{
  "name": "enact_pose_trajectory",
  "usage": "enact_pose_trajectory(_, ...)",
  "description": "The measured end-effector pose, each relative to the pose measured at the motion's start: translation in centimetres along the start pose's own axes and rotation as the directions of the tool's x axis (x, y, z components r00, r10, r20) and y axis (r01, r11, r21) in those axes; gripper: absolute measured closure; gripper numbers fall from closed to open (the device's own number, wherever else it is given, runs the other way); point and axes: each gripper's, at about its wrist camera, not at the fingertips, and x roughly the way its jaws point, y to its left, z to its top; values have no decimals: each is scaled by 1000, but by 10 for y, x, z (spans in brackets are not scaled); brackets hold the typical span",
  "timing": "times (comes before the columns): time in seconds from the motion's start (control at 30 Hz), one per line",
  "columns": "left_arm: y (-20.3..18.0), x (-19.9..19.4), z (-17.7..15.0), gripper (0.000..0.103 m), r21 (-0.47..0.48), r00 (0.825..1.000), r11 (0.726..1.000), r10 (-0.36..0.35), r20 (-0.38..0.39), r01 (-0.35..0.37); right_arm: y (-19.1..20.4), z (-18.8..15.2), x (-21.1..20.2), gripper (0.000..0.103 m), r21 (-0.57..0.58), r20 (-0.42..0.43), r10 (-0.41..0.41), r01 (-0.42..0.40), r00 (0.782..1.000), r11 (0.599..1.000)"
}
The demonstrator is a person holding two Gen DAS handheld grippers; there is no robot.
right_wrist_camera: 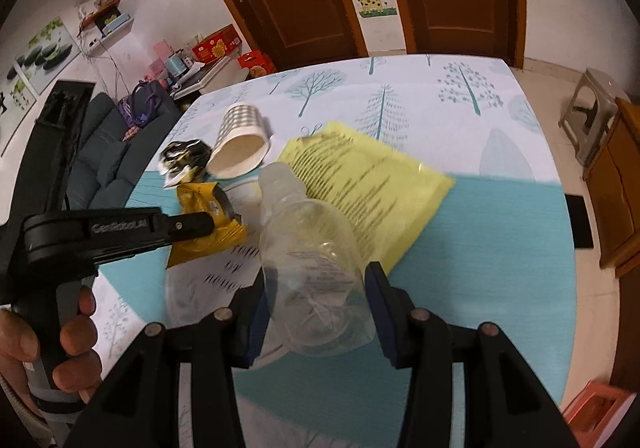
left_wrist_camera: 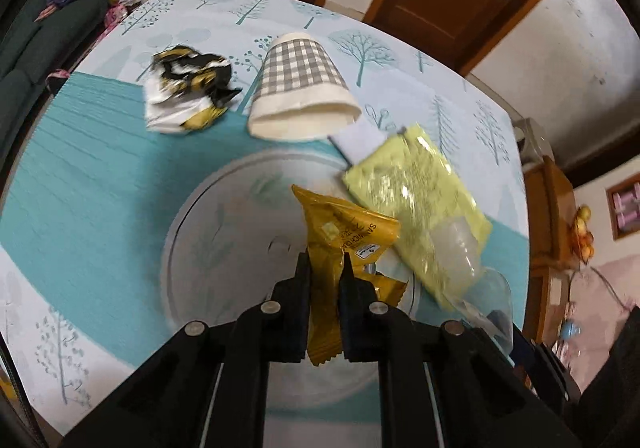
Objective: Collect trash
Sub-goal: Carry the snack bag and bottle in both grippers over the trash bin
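Note:
My left gripper [left_wrist_camera: 326, 260] is shut on an orange snack wrapper [left_wrist_camera: 344, 232] and holds it above a round white plate [left_wrist_camera: 208, 240]; the wrapper also shows in the right wrist view [right_wrist_camera: 208, 216]. My right gripper [right_wrist_camera: 316, 272] is shut on a clear plastic bottle [right_wrist_camera: 308, 248], which also shows in the left wrist view [left_wrist_camera: 460, 248]. A yellow packet [left_wrist_camera: 416, 188] lies at the plate's right edge, under the bottle [right_wrist_camera: 372, 184]. A checked paper cup [left_wrist_camera: 300, 88] lies on its side. A crumpled black, gold and white wrapper [left_wrist_camera: 184, 92] lies left of it.
The table [right_wrist_camera: 500, 208] has a tree-print cloth with a teal band. Its right edge drops to the floor near a plastic stool [right_wrist_camera: 592, 104] and a wooden cabinet [right_wrist_camera: 616, 184]. A dark sofa [right_wrist_camera: 104, 152] stands past the left edge. Doors stand behind.

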Motion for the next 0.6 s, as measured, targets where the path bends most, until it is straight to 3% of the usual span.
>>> enact_pose_trajectory(0.37,38,-84,-83,94,212,996,973,-93,-19,95,48,-87,-69,58,154,45,-33,26,998,988)
enact_pose_trajectory(0.6,67,-139,-143,94,379,983,908,-157,-91,180,100,-169,-124,58,302,103,-92,57,990,952)
